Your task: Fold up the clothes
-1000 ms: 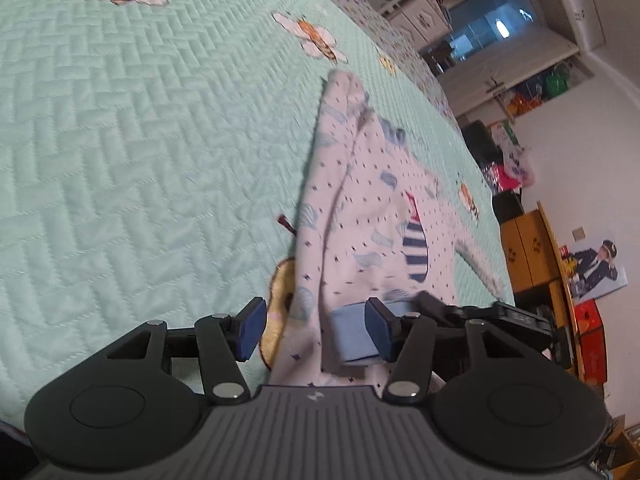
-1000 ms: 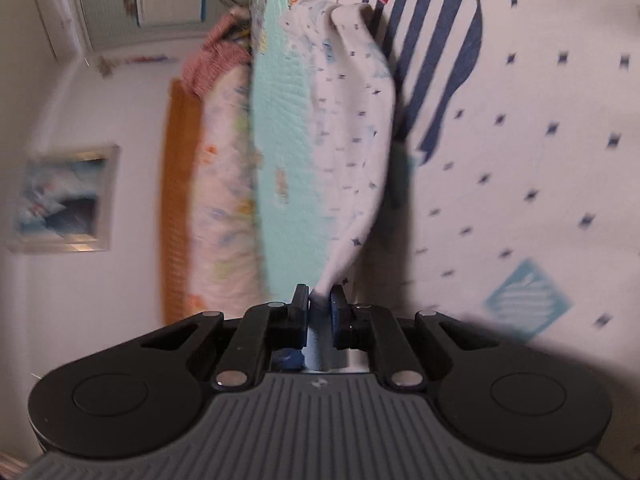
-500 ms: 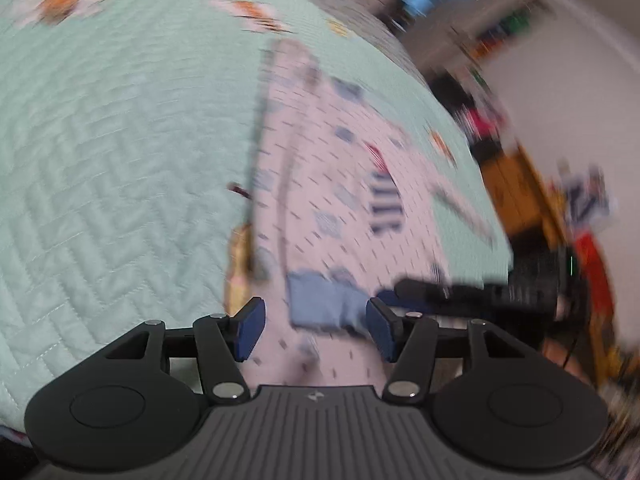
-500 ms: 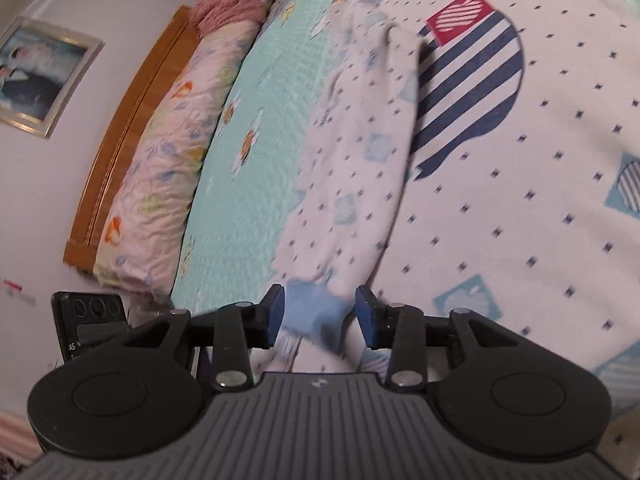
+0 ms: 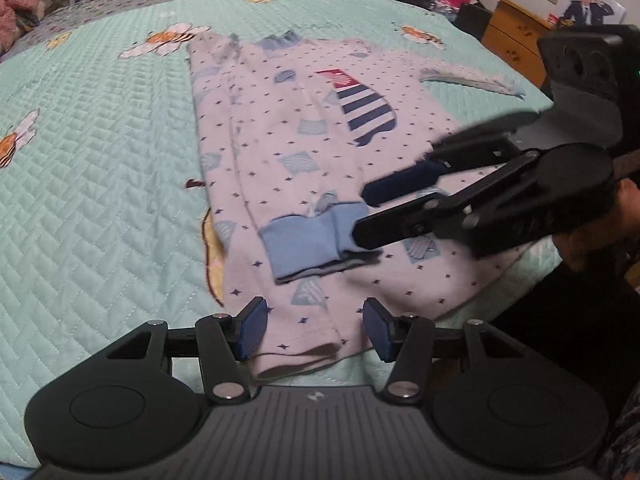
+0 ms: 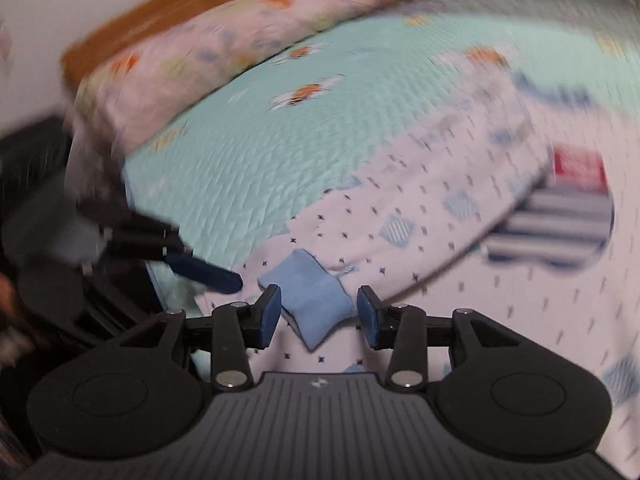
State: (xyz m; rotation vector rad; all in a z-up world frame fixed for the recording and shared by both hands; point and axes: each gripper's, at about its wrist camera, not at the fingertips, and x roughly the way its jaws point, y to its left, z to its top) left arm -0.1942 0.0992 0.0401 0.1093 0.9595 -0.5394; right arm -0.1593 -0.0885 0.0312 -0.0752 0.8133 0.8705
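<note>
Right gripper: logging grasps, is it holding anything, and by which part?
Nothing. The right gripper, jaws just opened, has let go of the blue cuff.

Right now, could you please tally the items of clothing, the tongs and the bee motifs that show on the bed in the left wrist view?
White long-sleeved shirt with navy dots and blue cuffs: 1
Black tongs with blue pads: 2, left and right, both open
Orange bee motifs on the mint quilted bedspread: 5 showing
Total: 8

Home bedroom: quilted bedspread (image 5: 100, 184), pillow (image 6: 208, 52), wooden headboard (image 6: 168, 4)
</note>
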